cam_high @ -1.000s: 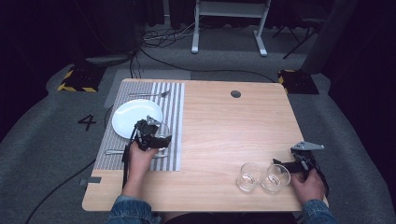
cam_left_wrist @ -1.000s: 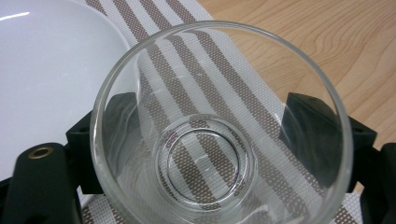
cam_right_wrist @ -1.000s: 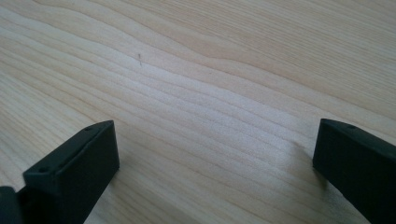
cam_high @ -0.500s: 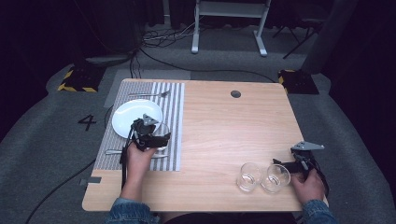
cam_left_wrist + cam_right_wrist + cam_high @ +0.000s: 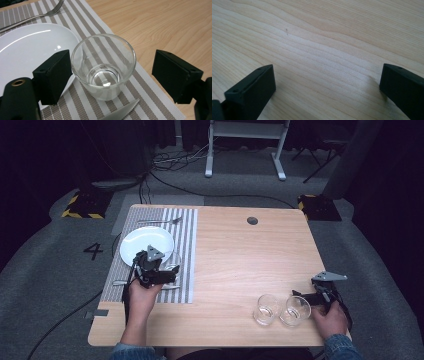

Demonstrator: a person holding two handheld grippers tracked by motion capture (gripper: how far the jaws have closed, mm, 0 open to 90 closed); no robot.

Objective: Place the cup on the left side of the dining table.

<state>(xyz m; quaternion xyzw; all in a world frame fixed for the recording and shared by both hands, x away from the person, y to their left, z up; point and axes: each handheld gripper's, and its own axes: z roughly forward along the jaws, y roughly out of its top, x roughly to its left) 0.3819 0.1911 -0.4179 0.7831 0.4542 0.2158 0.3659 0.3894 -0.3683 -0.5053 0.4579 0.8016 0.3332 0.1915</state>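
The left tongs (image 5: 107, 75) stand wide around a glass (image 5: 103, 66) on the striped mat (image 5: 150, 100); one jaw is just beside its wall, the other apart. A plate (image 5: 30, 47) lies beside the glass. The right tongs (image 5: 324, 87) gape wide over bare worktop (image 5: 324, 37), near two glasses (image 5: 281, 310).

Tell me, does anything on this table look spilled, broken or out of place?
Nothing spilled or broken. The glass between the left gripper jaws stands upright and empty on the striped placemat. Two more glasses stand far off near the right gripper, away from the place setting.
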